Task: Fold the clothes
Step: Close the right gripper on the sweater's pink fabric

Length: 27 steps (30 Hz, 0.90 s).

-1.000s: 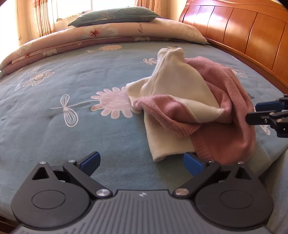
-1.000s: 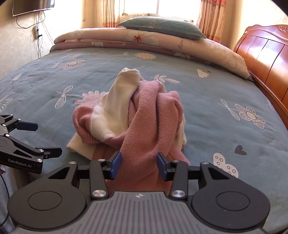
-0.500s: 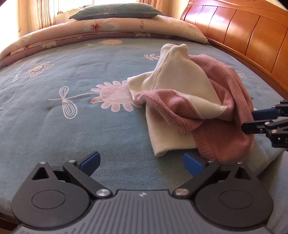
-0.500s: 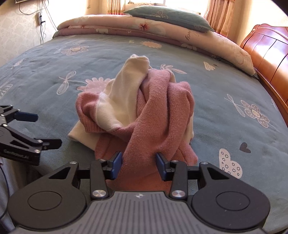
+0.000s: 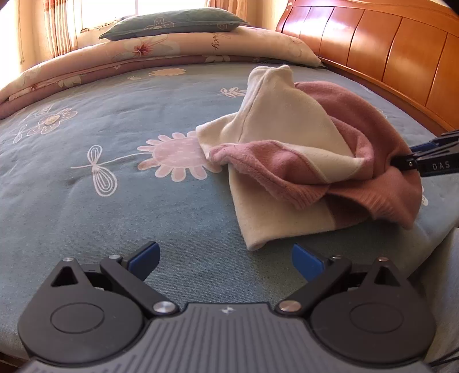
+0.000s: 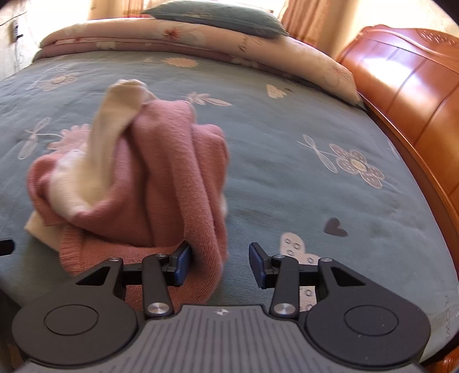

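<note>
Our right gripper (image 6: 220, 264) has its jaws apart, with a hanging fold of the pink-and-cream sweater (image 6: 160, 178) lying between them; the cloth touches the left blue pad (image 6: 183, 262) while the right pad is clear of it. In the left wrist view we see that same gripper (image 5: 413, 160) pressed against the pink side of the heap. Our left gripper (image 5: 225, 259) is spread wide, holding nothing, low over the blue-green bedspread (image 5: 86, 200) just short of the sweater's cream hem.

The sweater (image 5: 301, 152) sits bunched in a peaked mound on the bedspread, cream cloth rising to the top and pink knit wrapped around the right and front. Beside it lies a printed pink flower (image 5: 178, 155). Further back we see a rolled floral quilt (image 5: 172, 51) with a dark green pillow (image 5: 175, 21) on it, and the wooden headboard (image 5: 387, 54) along the right.
</note>
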Each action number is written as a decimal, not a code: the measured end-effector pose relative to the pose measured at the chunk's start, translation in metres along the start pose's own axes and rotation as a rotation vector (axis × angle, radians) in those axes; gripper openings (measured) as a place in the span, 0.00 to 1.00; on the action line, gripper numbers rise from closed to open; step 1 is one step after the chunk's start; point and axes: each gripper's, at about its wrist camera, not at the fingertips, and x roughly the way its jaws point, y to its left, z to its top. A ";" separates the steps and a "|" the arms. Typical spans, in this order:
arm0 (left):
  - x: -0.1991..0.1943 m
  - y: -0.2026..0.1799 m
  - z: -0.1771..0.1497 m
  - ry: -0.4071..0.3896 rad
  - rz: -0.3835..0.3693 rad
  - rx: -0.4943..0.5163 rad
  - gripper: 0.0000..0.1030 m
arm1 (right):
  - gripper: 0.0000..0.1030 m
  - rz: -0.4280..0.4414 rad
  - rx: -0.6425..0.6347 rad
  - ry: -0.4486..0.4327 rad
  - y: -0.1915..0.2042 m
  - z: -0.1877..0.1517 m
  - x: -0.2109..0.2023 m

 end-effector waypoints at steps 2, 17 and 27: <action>0.002 0.001 0.000 0.005 0.000 0.001 0.95 | 0.50 -0.013 0.019 0.009 -0.011 -0.002 0.006; 0.006 -0.014 -0.004 -0.012 -0.040 0.128 0.96 | 0.50 0.184 -0.219 -0.138 0.013 0.000 -0.053; 0.009 -0.012 -0.006 0.047 -0.059 0.113 0.95 | 0.50 0.309 -0.454 -0.060 0.077 0.003 -0.046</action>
